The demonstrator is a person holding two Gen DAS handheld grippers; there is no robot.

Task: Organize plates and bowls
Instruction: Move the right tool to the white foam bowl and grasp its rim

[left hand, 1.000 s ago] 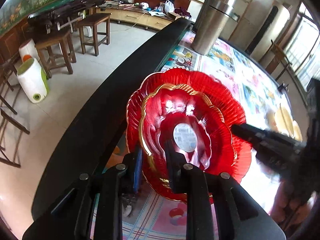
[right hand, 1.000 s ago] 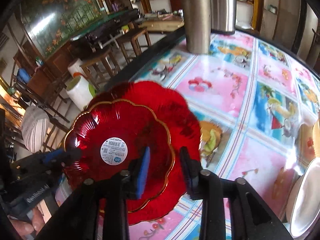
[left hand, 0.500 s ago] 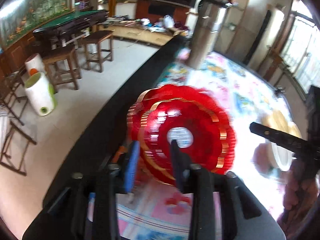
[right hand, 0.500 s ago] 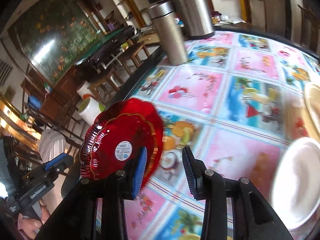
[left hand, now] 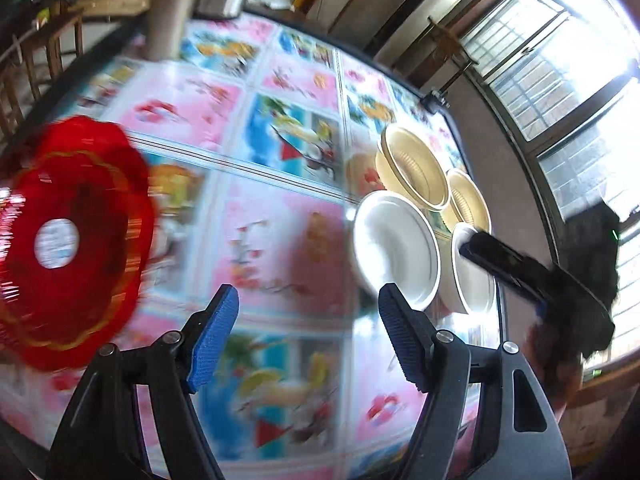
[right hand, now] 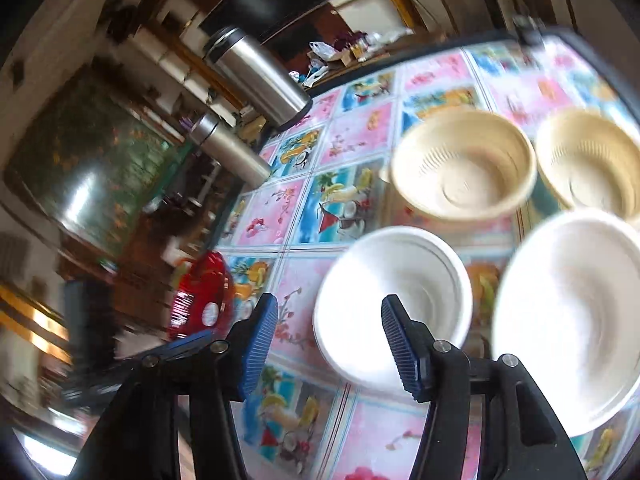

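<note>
Two red scalloped plates lie stacked near the table's left edge, the smaller gold-rimmed one on top; they also show in the right wrist view. My left gripper is open and empty over the patterned tablecloth, right of the plates. Two white bowls and two beige ribbed bowls stand at the right. My right gripper is open and empty, its right finger over the near white bowl. A second white bowl and the beige bowls sit beyond.
Two steel flasks stand at the table's far left side. The table's dark rim runs just right of the bowls. Chairs and a wooden bench stand on the floor past the left edge.
Both grippers have backed off the red plates, opened wide and swung right toward the bowls. The red plates now lie on the table at the left.
</note>
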